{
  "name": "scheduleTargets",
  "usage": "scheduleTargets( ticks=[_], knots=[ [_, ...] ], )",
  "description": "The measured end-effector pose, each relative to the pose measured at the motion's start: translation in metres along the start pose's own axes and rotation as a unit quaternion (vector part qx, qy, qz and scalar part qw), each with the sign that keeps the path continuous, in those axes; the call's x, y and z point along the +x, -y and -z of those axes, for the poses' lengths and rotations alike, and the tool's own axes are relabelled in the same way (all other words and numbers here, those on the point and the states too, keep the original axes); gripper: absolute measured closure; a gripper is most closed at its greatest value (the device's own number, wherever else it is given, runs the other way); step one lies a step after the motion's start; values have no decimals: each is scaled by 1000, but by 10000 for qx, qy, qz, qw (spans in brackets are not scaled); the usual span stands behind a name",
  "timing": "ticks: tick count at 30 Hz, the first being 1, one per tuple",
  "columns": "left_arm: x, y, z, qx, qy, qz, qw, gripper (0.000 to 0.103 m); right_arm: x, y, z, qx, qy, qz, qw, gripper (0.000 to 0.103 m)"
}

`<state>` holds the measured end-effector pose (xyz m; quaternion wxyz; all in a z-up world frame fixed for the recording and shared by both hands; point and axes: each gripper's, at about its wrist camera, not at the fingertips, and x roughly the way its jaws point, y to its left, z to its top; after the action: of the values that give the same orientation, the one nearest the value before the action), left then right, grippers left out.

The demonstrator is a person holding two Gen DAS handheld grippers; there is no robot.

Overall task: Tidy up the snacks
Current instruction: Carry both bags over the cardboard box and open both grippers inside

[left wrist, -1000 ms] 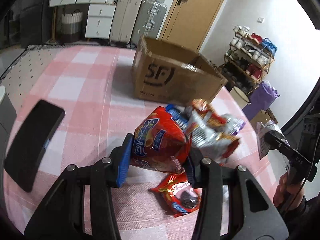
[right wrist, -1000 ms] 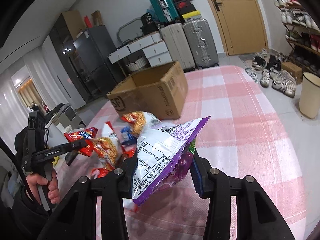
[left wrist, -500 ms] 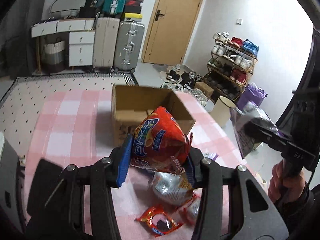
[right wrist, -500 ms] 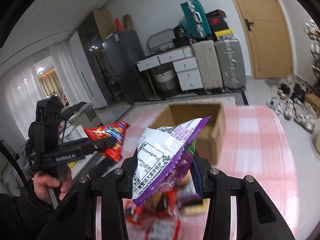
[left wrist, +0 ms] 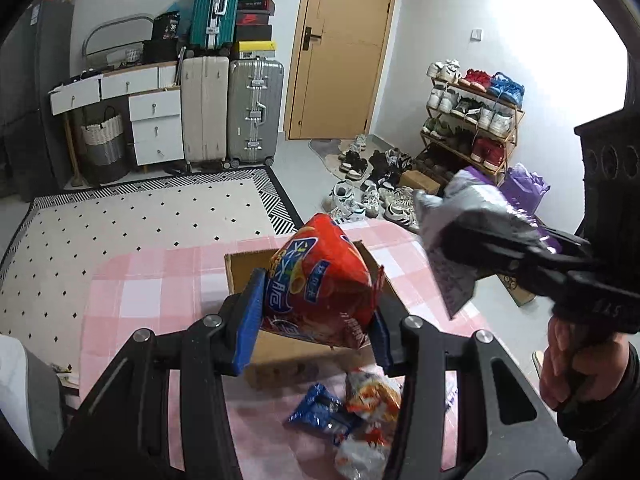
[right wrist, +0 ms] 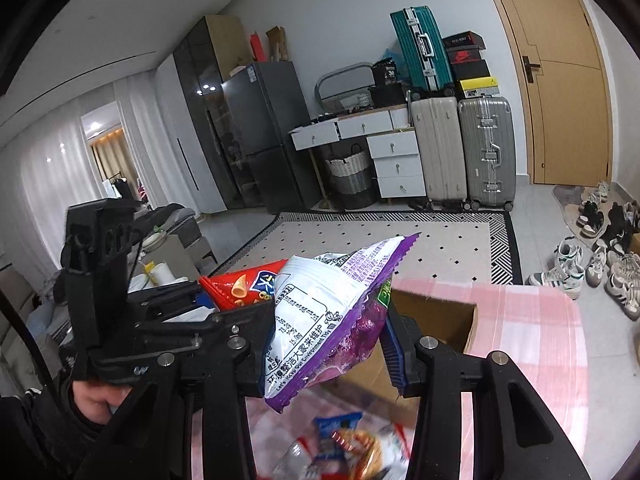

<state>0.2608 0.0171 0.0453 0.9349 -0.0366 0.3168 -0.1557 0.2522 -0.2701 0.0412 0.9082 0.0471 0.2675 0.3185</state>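
Note:
My left gripper (left wrist: 316,320) is shut on a puffy red snack bag (left wrist: 320,280), held in the air above the open cardboard box (left wrist: 240,272). My right gripper (right wrist: 332,340) is shut on a purple and white snack bag (right wrist: 336,304), also raised over the box (right wrist: 440,312). In the left wrist view the right gripper (left wrist: 472,236) shows at the right with its purple bag (left wrist: 452,280). In the right wrist view the left gripper (right wrist: 192,316) and its red bag (right wrist: 240,288) show at the left. Loose snack packs (left wrist: 360,412) lie on the pink checked tablecloth (left wrist: 152,292) below.
Suitcases (left wrist: 232,108), white drawers (left wrist: 156,128) and a basket (left wrist: 104,144) stand along the far wall by a wooden door (left wrist: 340,48). A shoe rack (left wrist: 468,120) and several shoes (left wrist: 368,192) fill the floor at the right. A dotted rug (left wrist: 140,216) lies beyond the table.
Both grippers have risen from the pile with their bags and now hang over the box. The table and the loose packs have dropped lower in both views.

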Motion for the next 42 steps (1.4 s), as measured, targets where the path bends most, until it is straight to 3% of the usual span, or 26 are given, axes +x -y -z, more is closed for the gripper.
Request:
scheduleTargets(
  ticks=[8,16,25,30,31,33,34,40,42],
  knots=[
    [81,-11,-17,-18,-336,-87,9994,60,76,40,-14,116,-447,324,9984,60],
    [151,-23,-1,-180,-740,-35,9971,59,127,67,8,101,-827,491,9953,60],
    [199,-30,21,-365,-992,-36,9944,58,163,92,31,264,-1097,618,9917,59],
    [205,-35,27,-395,-1011,-51,9941,57,167,96,38,196,-1115,674,9913,51],
    [203,-36,27,-403,-981,-55,9943,55,166,95,38,169,-1096,677,9915,50],
    [197,-38,28,-446,-967,-107,9943,40,161,93,39,158,-1070,735,9914,46],
    [191,-39,29,-471,-905,-179,9946,38,157,93,39,174,-1033,731,9918,42],
    [148,-33,31,-424,-495,-327,9973,33,107,82,33,140,-535,657,9963,42],
    [129,-27,32,-374,-281,-485,9977,24,86,74,30,113,-376,612,9974,42]
  ],
)
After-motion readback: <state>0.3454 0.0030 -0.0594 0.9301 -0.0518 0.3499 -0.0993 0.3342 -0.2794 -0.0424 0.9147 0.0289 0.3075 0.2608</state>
